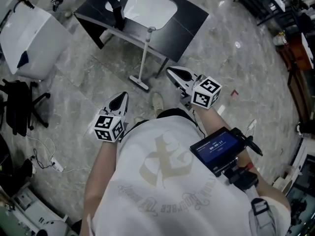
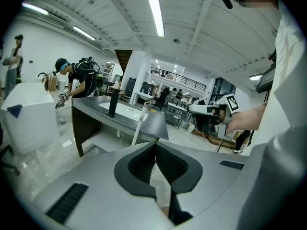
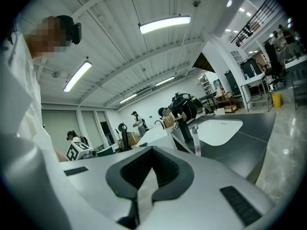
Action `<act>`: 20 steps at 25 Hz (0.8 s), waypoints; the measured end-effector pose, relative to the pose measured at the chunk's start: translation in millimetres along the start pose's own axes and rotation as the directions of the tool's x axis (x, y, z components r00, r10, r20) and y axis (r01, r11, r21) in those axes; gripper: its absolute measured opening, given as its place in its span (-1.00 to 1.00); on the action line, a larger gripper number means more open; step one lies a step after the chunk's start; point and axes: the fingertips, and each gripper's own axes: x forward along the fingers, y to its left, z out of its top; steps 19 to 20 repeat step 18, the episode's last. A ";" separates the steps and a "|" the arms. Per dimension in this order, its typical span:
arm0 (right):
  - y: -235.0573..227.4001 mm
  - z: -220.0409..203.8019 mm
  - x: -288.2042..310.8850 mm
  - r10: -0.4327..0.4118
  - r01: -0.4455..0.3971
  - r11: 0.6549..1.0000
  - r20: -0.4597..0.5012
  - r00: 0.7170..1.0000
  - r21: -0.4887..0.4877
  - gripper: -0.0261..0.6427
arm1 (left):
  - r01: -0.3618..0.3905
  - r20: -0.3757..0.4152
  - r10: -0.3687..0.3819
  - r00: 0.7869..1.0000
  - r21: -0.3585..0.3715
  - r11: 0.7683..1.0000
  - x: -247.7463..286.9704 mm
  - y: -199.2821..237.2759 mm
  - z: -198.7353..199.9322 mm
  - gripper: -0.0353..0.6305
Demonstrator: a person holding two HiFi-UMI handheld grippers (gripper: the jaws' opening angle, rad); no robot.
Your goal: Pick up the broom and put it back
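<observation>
my left gripper (image 1: 123, 96) has its jaws clenched together, the ribbed pads meeting at the tip with nothing between them. my right gripper (image 1: 171, 72) is clenched the same way and is also empty. both hang above the grey marbled stone floor (image 1: 221, 58), near the task's thing but apart from it.

the slim broom (image 1: 144, 57) is a thin white pole with a rounded pale cap at its top and a narrow, flat, pale head. it stands tilted in front of me, between my two grippers. its head rests on the floor just off the near edge of the black rectangular worktop (image 1: 189, 23). the top of the pole leans against that near edge, beside the white oval sink basin (image 1: 147, 6) sunk into the worktop. a black upright faucet (image 1: 118, 13) stands at the basin's left side.
</observation>
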 end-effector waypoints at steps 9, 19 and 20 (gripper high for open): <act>15.9 -24.0 -20.5 -0.029 0.029 1.000 -0.011 1.000 0.011 -0.87 | 0.025 0.004 -0.025 1.000 0.002 1.000 -10.7 -16.4 -13.4 -0.86; 16.0 -32.5 -23.6 -0.024 0.024 1.000 -0.037 0.999 0.002 -0.87 | 0.027 0.002 -0.026 1.000 -0.020 0.999 -7.9 -22.9 -25.4 -0.86; 16.0 -32.5 -23.6 -0.024 0.024 1.000 -0.037 0.999 0.002 -0.87 | 0.027 0.002 -0.026 1.000 -0.020 0.999 -7.9 -22.9 -25.4 -0.86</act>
